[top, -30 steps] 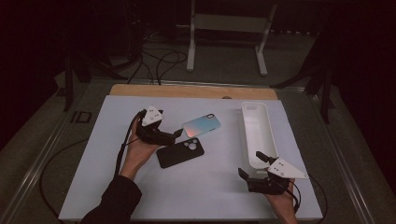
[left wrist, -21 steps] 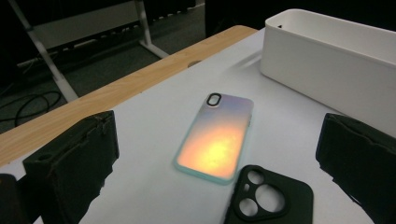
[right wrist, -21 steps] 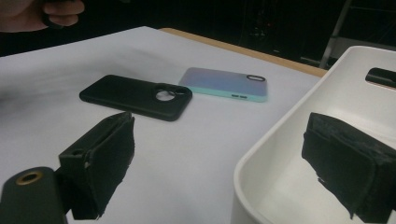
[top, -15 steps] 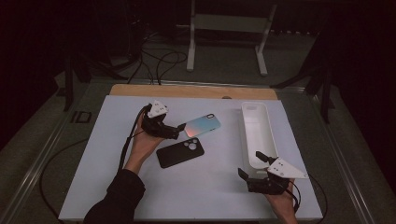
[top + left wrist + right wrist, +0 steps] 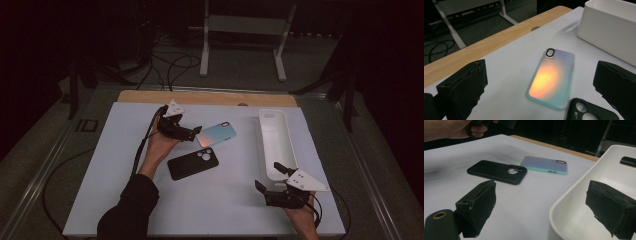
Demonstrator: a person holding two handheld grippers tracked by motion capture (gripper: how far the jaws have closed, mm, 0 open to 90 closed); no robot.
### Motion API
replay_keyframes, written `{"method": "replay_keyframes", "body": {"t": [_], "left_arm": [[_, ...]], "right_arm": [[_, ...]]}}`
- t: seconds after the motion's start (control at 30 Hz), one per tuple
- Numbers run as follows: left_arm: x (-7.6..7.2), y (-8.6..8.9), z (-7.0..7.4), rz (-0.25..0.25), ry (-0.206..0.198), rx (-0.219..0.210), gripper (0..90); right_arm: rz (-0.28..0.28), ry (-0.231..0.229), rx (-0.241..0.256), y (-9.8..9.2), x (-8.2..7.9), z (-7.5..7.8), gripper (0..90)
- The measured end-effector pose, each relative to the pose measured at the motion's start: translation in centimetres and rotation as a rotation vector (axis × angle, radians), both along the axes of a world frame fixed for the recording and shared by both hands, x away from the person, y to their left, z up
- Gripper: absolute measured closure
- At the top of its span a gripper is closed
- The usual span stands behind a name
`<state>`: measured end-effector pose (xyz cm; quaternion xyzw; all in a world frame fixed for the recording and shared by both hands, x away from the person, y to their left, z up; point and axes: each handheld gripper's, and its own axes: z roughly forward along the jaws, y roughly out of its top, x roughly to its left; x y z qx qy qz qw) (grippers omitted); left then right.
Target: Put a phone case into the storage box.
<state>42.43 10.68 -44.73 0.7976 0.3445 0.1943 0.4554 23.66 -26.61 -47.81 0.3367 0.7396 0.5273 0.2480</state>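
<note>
between the spread jaws of the left tongs, near the middle of the counter, one iridescent phone case is seen lying flat, camera hole toward the far edge, untouched by either jaw. just beside its near corner one black phone case is laid, also flat; two cases are counted in all. to the right of both, one long white bin is set lengthwise, with a single dark object resting inside at its far end in the right gripper view. two tongs are counted: the left tongs are held released at the iridescent case's left end, and the right tongs are held released at the near end of the bin, one jaw over its inside. compared with a second ago, the left tongs have been carried up from the black case to the iridescent one; the right tongs, both cases and the bin are found unmoved.
</note>
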Motion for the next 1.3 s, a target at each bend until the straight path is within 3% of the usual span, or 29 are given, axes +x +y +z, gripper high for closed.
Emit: {"method": "replay_keyframes", "body": {"t": [0.27, 0.87, 1.3], "left_arm": [[1.3, -1.0, -0.2, -0.009, 0.015, 0.011, 0.0], [4.2, -4.1, -0.8, -0.061, 0.064, 0.107, 0.0], [5.2, -5.4, -2.7, -0.072, 0.132, 0.155, 0.0]], "right_arm": [[0.001, -0.002, 0.004, -0.1, 0.0, 0.0, 9.6], [0.009, -0.002, 0.009, -0.1, 0.0, 0.0, 9.6], [0.013, 0.0, 0.014, -0.1, 0.0, 0.0, 9.6]]}}
